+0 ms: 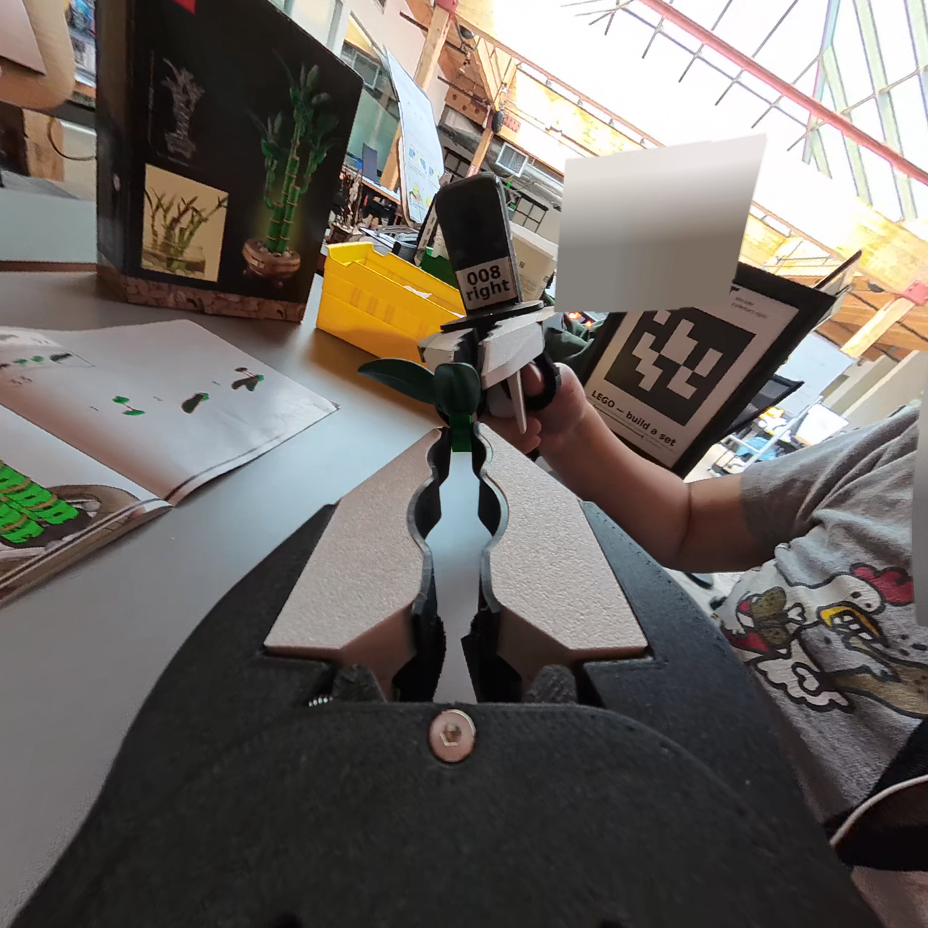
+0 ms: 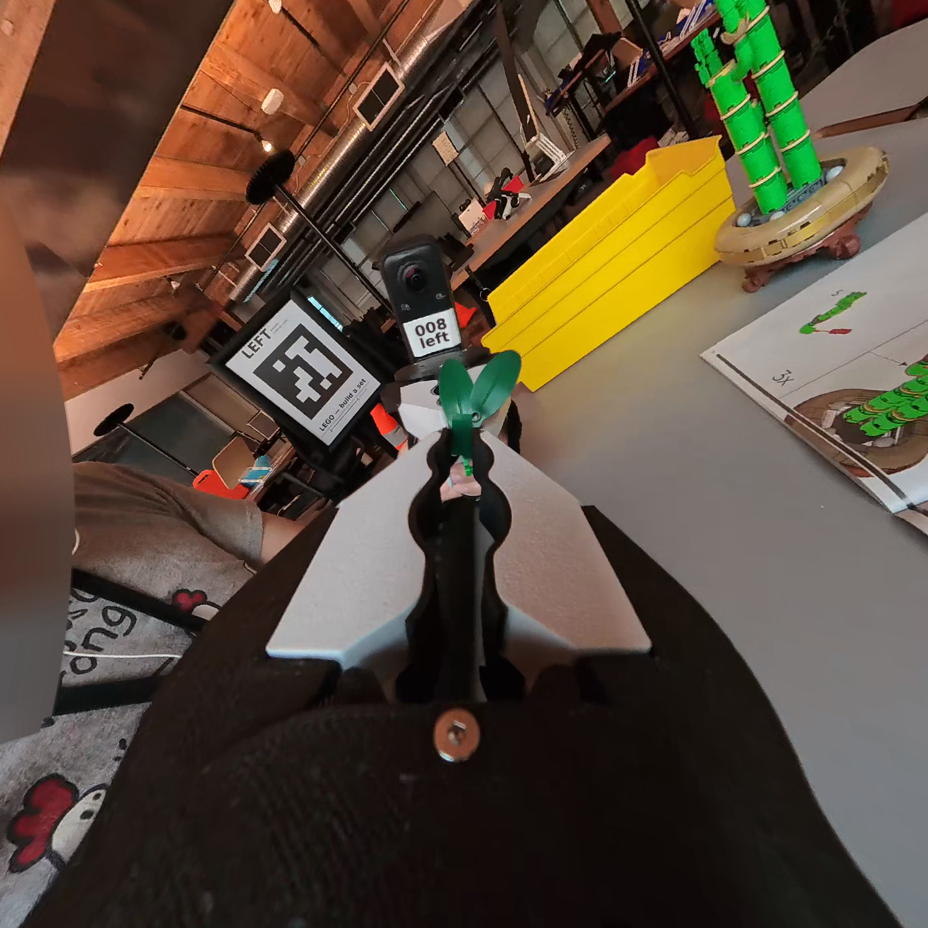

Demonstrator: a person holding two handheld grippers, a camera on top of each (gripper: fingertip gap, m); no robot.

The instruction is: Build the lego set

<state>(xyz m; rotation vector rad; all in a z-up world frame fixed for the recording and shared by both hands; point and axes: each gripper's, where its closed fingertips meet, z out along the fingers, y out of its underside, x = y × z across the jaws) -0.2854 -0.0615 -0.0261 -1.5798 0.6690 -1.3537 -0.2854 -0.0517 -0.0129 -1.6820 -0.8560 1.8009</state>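
Overhead, timber ceiling [image 2: 201, 150]; grey table [image 2: 703, 552].

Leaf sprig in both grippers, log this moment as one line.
left gripper: shut on leaf sprig stem | right gripper: shut on same sprig | held above grey table | bamboo model: untouched

Workshop loft: timber ceiling [image 2: 201, 100], exposed ducting [image 2: 351, 125], skylight trusses [image 1: 753, 75], cluttered workbenches [image 2: 552, 186] behind.
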